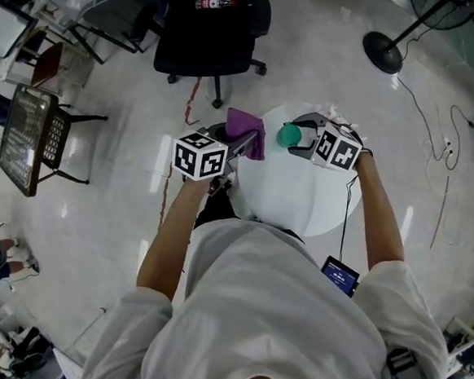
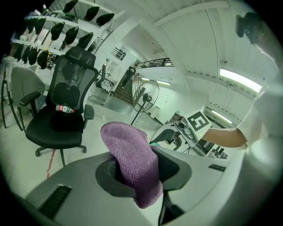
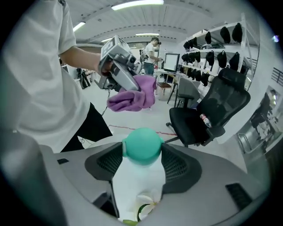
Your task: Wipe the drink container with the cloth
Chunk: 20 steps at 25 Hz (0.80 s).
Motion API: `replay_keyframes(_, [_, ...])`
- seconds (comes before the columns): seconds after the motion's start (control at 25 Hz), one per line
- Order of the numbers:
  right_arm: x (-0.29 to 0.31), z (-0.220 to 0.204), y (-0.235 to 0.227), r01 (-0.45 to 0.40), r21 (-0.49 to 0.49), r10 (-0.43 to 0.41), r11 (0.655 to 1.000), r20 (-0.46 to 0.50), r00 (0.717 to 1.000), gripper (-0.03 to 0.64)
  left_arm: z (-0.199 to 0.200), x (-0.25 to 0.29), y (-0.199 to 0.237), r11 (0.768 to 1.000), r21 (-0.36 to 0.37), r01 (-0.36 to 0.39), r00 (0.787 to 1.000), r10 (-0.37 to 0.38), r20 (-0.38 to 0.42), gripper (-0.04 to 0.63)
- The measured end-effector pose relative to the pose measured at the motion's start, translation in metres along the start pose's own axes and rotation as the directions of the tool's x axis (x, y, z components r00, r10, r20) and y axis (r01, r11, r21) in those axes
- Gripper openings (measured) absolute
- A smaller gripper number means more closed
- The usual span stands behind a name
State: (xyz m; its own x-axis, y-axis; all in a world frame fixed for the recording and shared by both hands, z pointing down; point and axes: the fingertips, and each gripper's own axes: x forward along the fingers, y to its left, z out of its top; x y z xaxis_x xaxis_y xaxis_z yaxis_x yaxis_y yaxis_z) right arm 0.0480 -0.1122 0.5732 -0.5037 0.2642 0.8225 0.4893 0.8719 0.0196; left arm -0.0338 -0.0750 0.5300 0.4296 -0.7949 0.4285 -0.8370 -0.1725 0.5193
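Observation:
My left gripper (image 1: 242, 144) is shut on a purple cloth (image 1: 249, 131), which hangs over the left edge of the round white table (image 1: 293, 201). In the left gripper view the cloth (image 2: 132, 163) fills the gap between the jaws and sticks out past the tips. My right gripper (image 1: 300, 141) is shut on the drink container, a white bottle (image 3: 138, 181) with a flower print and a round green cap (image 3: 141, 145). The cap (image 1: 289, 135) points toward the cloth, a short gap away. From the right gripper view, the cloth (image 3: 131, 98) hangs ahead of the cap.
A black office chair (image 1: 209, 19) stands beyond the table. A fan base (image 1: 384, 51) and cables lie on the floor at the upper right. A mesh-topped stand (image 1: 27, 137) is at the left. A small screen (image 1: 340, 275) sits below the table's near edge.

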Motion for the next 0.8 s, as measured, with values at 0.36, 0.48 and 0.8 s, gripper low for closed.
replay_keyframes(0.36, [-0.003, 0.003, 0.008, 0.206, 0.268, -0.223, 0.941, 0.034, 0.974, 0.282, 0.005, 0.028, -0.012, 0.991, 0.127, 0.046, 0.996, -0.037, -0.077, 0.123])
replay_keyframes(0.48, [-0.003, 0.0, 0.012, 0.274, 0.37, -0.299, 0.888, 0.011, 0.954, 0.282, 0.001, 0.049, -0.015, 0.982, 0.168, 0.089, 0.988, -0.066, -0.141, 0.123])
replay_keyframes(0.8, [0.0, 0.002, 0.012, 0.391, 0.57, -0.444, 0.723, -0.05, 0.895, 0.282, -0.011, 0.09, -0.012, 0.909, 0.341, 0.24, 0.942, -0.133, -0.309, 0.123])
